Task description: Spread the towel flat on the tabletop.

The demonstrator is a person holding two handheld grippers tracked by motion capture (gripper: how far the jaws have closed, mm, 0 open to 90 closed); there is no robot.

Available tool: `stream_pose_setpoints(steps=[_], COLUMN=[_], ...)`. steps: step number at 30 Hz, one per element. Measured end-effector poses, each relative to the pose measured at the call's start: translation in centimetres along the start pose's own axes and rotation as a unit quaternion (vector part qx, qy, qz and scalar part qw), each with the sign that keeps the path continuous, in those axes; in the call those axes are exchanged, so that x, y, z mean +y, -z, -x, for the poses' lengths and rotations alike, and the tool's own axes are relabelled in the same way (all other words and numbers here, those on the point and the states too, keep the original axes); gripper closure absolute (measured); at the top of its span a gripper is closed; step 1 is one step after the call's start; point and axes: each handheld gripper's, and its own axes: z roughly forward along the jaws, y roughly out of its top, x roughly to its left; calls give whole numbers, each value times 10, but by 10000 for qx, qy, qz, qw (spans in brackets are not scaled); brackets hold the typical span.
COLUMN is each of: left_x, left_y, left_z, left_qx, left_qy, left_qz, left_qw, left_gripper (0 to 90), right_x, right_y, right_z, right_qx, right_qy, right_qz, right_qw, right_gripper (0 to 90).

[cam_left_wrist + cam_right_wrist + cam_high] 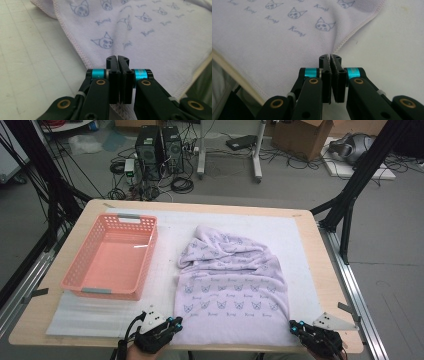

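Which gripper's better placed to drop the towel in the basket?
Left. The left gripper sits at the towel's near corner on the side of the pink basket; the right gripper is at the far corner.

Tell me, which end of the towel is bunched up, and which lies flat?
The far end of the towel, away from the person, is rumpled into folds. The near end lies flat, with the left gripper and right gripper at its two corners.

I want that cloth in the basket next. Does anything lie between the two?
Nothing visible does. Between the lilac printed cloth and the empty pink plastic basket there is just a bare strip of white mat.
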Motion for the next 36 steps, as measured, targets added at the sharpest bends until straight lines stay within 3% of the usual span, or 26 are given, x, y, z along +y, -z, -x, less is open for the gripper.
stream_pose_setpoints(steps=[8,9,11,12,13,16,19,22,23,25,26,31,36], left_x=[-9,-9,-7,-6,-5,-5,-5,-5,-7,-7,-8,-9,-17], left_y=[15,15,14,14,11,5,-2,-6,-6,-6,-6,-2,18], left_z=[9,9,8,7,4,1,-1,1,3,2,2,7,17], left_qx=[-156,-156,-127,-99,-81,-51,-87,-60,72,62,48,23,-180], left_qy=[24,24,98,130,151,153,122,-33,-218,-219,-203,-118,-94], left_qz=[68,68,177,241,292,239,231,235,257,264,264,174,95], left_qw=[9999,9999,9997,9996,9994,9996,9996,9997,9994,9994,9994,9998,9997], left_gripper=[850,765,593,593,527,475,488,571,632,751,825,860,862], right_x=[-4,-4,-2,-2,-1,1,1,0,0,0,-1,-1,-8], right_y=[11,11,10,10,7,2,-3,-4,-4,-3,-3,-3,11], right_z=[-2,-2,-3,-3,-4,-8,-10,-12,-12,-10,-9,-10,-11], right_qx=[155,155,159,159,115,-9,-95,-202,-213,-142,-68,3,266], right_qy=[-55,-55,-187,-187,-238,-150,-40,59,68,96,76,84,-5], right_qz=[6,6,99,99,165,112,14,15,10,26,26,17,-83], right_qw=[9999,9999,9996,9996,9995,9998,9999,9998,9997,9998,9999,10000,9996], right_gripper=[868,868,683,683,628,608,608,642,677,805,825,871,877])
